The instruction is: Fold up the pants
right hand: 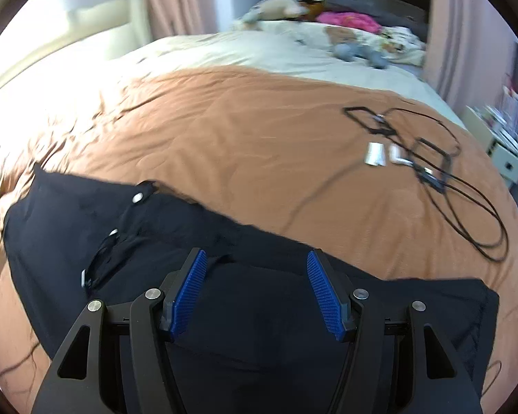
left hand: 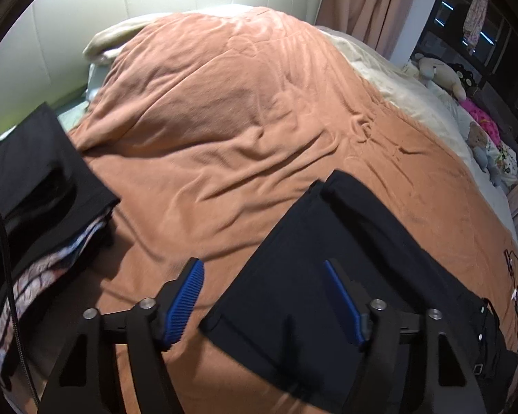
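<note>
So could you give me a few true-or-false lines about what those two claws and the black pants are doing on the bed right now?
1. Both claws are open. True: left claw and right claw hold nothing.
2. The pants lie on an orange blanket. True.
3. The pants are white. False: they are black.
4. A stack of folded clothes sits left of the left claw. True.
5. Black cables lie on top of the pants. False: they lie on the blanket, apart from the pants.

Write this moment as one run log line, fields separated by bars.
left gripper: open, empty | right gripper: open, empty | black pants: on orange blanket | fold: unfinished
</note>
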